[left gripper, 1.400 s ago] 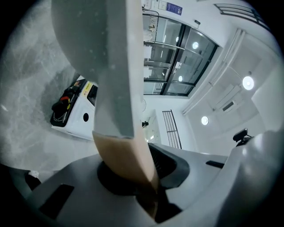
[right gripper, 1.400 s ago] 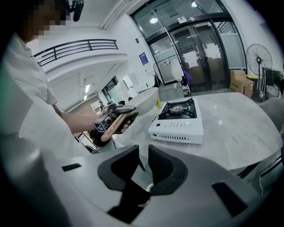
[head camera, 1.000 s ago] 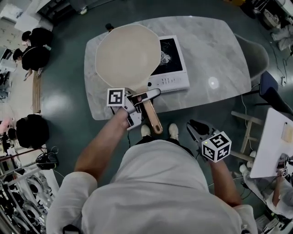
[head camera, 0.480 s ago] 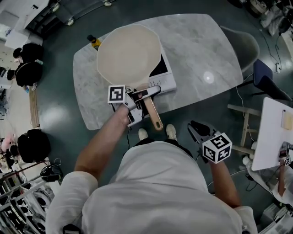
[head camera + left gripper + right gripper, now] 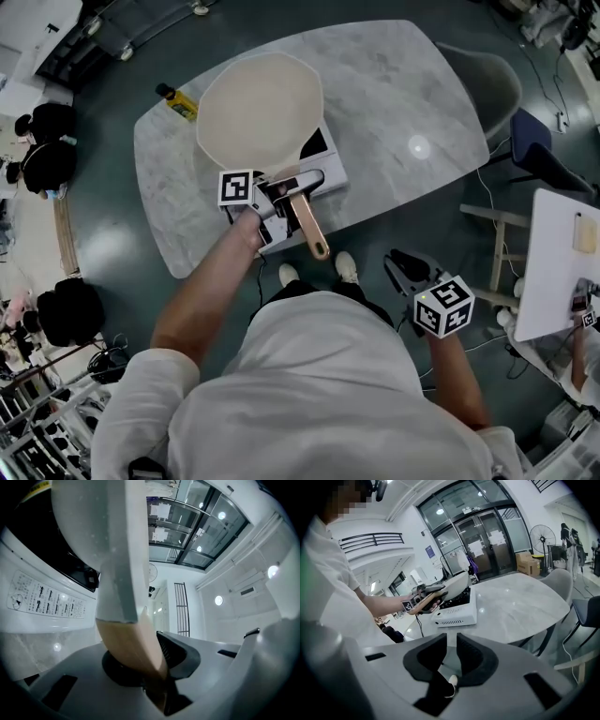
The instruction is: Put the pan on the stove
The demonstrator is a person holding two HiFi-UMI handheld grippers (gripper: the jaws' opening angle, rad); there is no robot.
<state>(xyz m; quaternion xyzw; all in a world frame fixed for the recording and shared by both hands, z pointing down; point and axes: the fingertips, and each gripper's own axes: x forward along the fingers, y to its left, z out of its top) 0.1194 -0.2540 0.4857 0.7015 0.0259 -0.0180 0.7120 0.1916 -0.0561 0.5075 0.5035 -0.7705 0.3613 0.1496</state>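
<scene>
I am clamping the pan [image 5: 261, 112] by its wooden handle [image 5: 309, 225], and the pan is hanging over the stove [image 5: 330, 175], covering most of the black glass top. From the head view its cream inner face is showing whole from rim to rim. The handle is running back towards my body, past my left gripper [image 5: 300, 185], whose jaws are crossing it near the end that joins the pan.

In the left gripper view the handle [image 5: 136, 644] is sitting squeezed between my two dark pads [image 5: 180, 656], with the pan's pale underside [image 5: 93, 527] rising straight ahead and the stove's white control panel [image 5: 42, 597] lying just below and to the left of it. I cannot tell whether the base is touching the glass.

The stove is sitting near the front edge of the marble table [image 5: 403, 84]. A small yellow bottle [image 5: 178, 101] is lying on the table's far left part, well apart from the stove.

My right gripper [image 5: 408, 267] is hanging off to the right, in front of my body and clear of the table. In the right gripper view its jaws are standing with only a narrow gap between them, gripping nothing, and they are looking across at the pan [image 5: 457, 585] over the stove [image 5: 457, 609].
</scene>
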